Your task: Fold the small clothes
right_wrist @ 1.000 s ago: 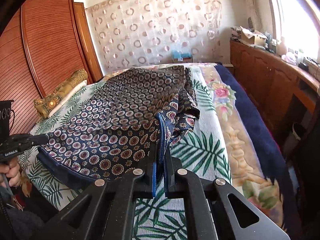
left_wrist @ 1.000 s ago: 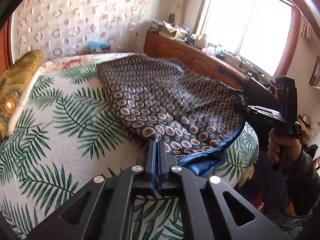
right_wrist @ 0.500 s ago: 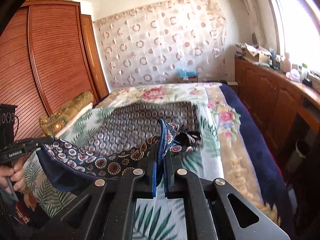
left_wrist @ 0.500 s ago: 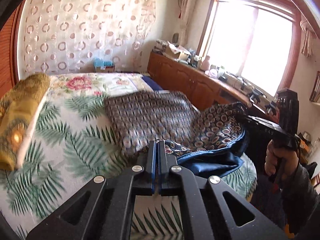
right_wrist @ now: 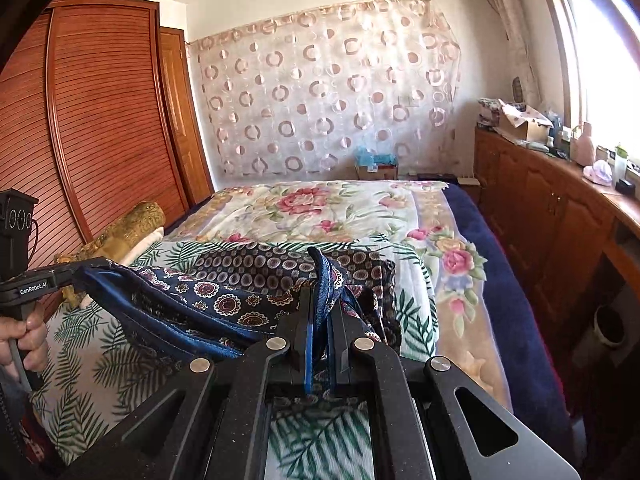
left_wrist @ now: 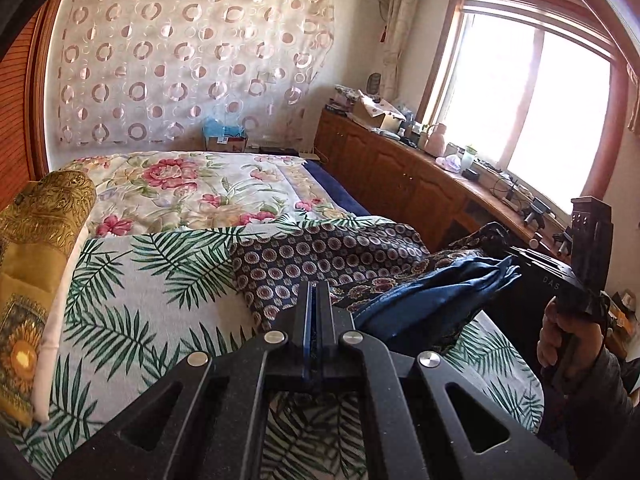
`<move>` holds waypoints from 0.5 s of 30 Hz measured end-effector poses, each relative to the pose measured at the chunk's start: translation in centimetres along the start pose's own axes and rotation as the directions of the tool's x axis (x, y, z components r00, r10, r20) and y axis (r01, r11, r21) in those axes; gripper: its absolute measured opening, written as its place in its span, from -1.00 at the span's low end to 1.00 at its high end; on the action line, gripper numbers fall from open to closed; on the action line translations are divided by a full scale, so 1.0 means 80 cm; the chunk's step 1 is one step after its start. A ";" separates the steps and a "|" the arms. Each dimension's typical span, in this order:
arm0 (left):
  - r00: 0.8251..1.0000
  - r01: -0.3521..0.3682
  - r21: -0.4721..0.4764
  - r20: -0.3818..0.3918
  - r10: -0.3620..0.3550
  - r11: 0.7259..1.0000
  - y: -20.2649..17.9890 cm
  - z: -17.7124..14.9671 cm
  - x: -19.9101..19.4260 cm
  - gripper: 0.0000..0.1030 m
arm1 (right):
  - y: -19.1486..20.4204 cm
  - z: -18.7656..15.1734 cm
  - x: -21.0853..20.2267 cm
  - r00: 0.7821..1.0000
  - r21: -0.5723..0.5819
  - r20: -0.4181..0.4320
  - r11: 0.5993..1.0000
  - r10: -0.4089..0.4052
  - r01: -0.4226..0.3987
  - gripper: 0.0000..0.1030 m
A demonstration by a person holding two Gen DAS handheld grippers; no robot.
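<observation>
Both your left tongs (left_wrist: 317,300) and right tongs (right_wrist: 325,312) clench one garment (right_wrist: 224,300) edge above the bed (left_wrist: 132,280); uneven pulling risks a crooked, bunched fold.

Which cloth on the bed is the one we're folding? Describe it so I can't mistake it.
Start at the bed: its near end is a palm-leaf sheet. The garment lies there, its near edge lifted by both grippers. It alone is dark navy with round medallion prints and a plain blue border.
</observation>
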State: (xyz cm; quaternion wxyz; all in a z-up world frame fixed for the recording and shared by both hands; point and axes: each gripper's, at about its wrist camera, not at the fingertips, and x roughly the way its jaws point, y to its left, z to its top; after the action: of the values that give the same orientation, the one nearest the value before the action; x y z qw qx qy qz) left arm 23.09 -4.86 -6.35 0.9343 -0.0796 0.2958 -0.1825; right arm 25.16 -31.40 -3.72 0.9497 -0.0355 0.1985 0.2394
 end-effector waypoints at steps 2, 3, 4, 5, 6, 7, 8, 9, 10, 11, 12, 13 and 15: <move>1.000 -0.006 0.000 -0.005 0.006 1.000 0.005 0.006 0.010 -0.96 | -0.002 0.006 0.013 1.000 0.002 -0.010 1.000 -0.001 0.001 -0.91; 1.000 -0.009 0.000 -0.007 0.009 1.000 0.008 0.009 0.017 -0.96 | -0.004 0.009 0.020 1.000 0.002 -0.014 1.000 -0.002 0.002 -0.91; 1.000 -0.013 0.001 -0.011 0.013 1.000 0.010 0.014 0.025 -0.96 | -0.005 0.012 0.026 1.000 0.002 -0.019 1.000 -0.004 0.004 -0.91; 1.000 -0.016 0.002 -0.014 0.016 1.000 0.013 0.017 0.031 -0.96 | -0.006 0.015 0.033 1.000 0.001 -0.024 1.000 -0.006 0.006 -0.91; 1.000 -0.019 0.000 -0.018 0.019 1.000 0.016 0.022 0.040 -0.96 | -0.008 0.019 0.037 1.000 0.001 -0.026 1.000 -0.007 0.007 -0.91; 1.000 -0.018 -0.003 -0.021 0.018 1.000 0.019 0.026 0.045 -0.96 | -0.009 0.023 0.043 1.000 0.002 -0.029 1.000 -0.009 0.009 -0.91; 1.000 -0.018 -0.006 -0.023 0.018 1.000 0.022 0.029 0.051 -0.96 | -0.011 0.027 0.049 0.999 0.006 -0.031 1.000 -0.010 0.010 -0.91; 1.000 -0.017 -0.009 -0.025 0.017 1.000 0.024 0.032 0.055 -0.96 | -0.013 0.030 0.053 0.999 0.012 -0.031 1.000 -0.009 0.009 -0.91; 1.000 -0.015 -0.012 -0.027 0.015 1.000 0.027 0.037 0.061 -0.96 | -0.015 0.033 0.057 0.999 0.019 -0.033 1.000 -0.007 0.007 -0.91; 0.999 -0.014 -0.014 -0.029 0.013 1.000 0.030 0.041 0.067 -0.96 | -0.016 0.035 0.057 0.999 0.022 -0.035 1.000 -0.008 0.009 -0.91; 0.999 -0.013 -0.013 -0.032 0.013 1.000 0.031 0.044 0.073 -0.96 | -0.017 0.037 0.061 0.999 0.023 -0.037 1.000 -0.011 0.012 -0.91; 0.999 -0.013 -0.011 -0.036 0.013 1.000 0.033 0.047 0.078 -0.96 | -0.018 0.040 0.064 0.999 0.025 -0.040 1.000 -0.013 0.014 -0.91; 0.999 -0.015 -0.004 -0.041 0.015 1.000 0.036 0.051 0.088 -0.96 | -0.020 0.043 0.071 0.999 0.029 -0.045 0.999 -0.018 0.019 -0.91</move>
State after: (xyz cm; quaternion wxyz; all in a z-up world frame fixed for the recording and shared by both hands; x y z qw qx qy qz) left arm 31.60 -4.79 -7.45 0.9293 -0.0754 0.3158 -0.1763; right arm 31.73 -29.78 -2.82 0.9477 -0.0285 0.2228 0.2267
